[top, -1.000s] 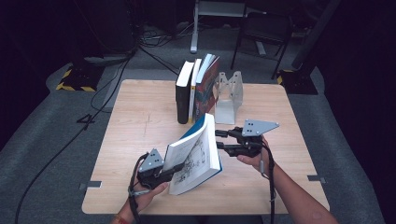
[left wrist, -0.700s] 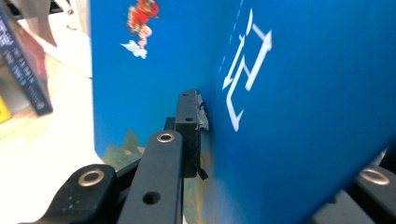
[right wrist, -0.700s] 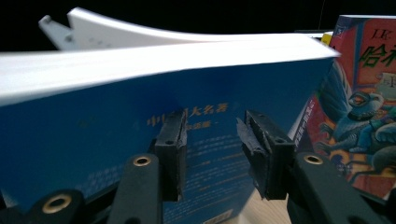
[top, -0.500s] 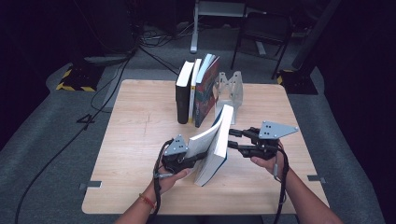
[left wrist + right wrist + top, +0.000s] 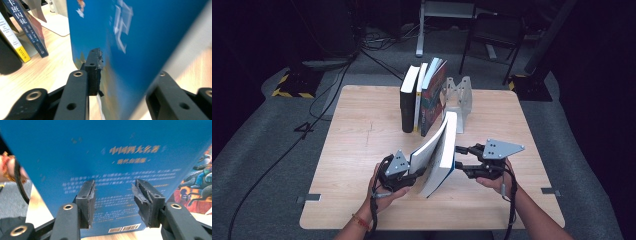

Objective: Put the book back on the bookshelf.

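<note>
One blue book (image 5: 439,150) between parted left fingers (image 5: 93,67), facing parted right fingers (image 5: 87,195).

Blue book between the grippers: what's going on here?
A person is standing a blue book on edge at the near side of the table. The left gripper has the book between its jaws, which have just been opening. The right gripper is open, its jaw tips facing the back cover. Three more books stand upright at the far side, beside a white bookend.
</note>
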Demonstrator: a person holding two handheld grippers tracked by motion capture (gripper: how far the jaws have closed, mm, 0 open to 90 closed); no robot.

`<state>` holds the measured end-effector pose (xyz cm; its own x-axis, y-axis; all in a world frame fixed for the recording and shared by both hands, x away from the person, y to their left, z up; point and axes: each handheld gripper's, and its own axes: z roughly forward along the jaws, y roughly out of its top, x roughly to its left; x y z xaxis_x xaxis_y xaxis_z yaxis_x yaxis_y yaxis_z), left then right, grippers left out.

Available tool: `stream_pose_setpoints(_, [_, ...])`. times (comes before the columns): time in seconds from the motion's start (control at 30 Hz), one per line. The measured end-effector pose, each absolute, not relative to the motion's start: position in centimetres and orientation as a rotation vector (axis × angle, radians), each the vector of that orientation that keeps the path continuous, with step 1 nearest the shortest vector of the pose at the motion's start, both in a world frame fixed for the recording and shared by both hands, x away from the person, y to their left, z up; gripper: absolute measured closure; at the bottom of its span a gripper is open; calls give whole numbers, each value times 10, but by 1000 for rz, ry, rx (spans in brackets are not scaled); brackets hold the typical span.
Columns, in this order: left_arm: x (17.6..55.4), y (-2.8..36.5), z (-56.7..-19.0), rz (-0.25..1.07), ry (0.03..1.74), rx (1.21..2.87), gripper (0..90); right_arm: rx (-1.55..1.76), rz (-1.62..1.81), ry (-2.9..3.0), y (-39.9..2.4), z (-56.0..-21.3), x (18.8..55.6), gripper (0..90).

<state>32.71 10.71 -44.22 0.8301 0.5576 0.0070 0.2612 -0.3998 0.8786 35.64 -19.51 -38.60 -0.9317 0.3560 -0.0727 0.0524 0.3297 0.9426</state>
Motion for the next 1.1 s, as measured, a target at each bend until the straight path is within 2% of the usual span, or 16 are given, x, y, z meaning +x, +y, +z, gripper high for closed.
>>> stream_pose_setpoints(0.13, [313,113,-444,391,609,2042,589,354,1622,2341,-189,-388,353,515])
stream_pose_setpoints(0.37, [291,116,-454,343,590,2123,464,350,1582,2366,-183,-394,353,508])
stream_pose_setpoints(0.43, [289,116,-455,332,592,2134,387,350,1575,2371,-182,-395,353,504])
stream_pose_setpoints(0.67, [281,92,-466,308,619,2134,247,351,1557,2389,-171,-400,354,487])
stream_pose_setpoints(0.87, [288,75,-474,370,712,2078,213,349,1528,2401,-160,-407,355,473])
stream_pose_setpoints(1.1, [293,68,-476,470,806,1979,275,377,1504,2390,-155,-410,359,447])
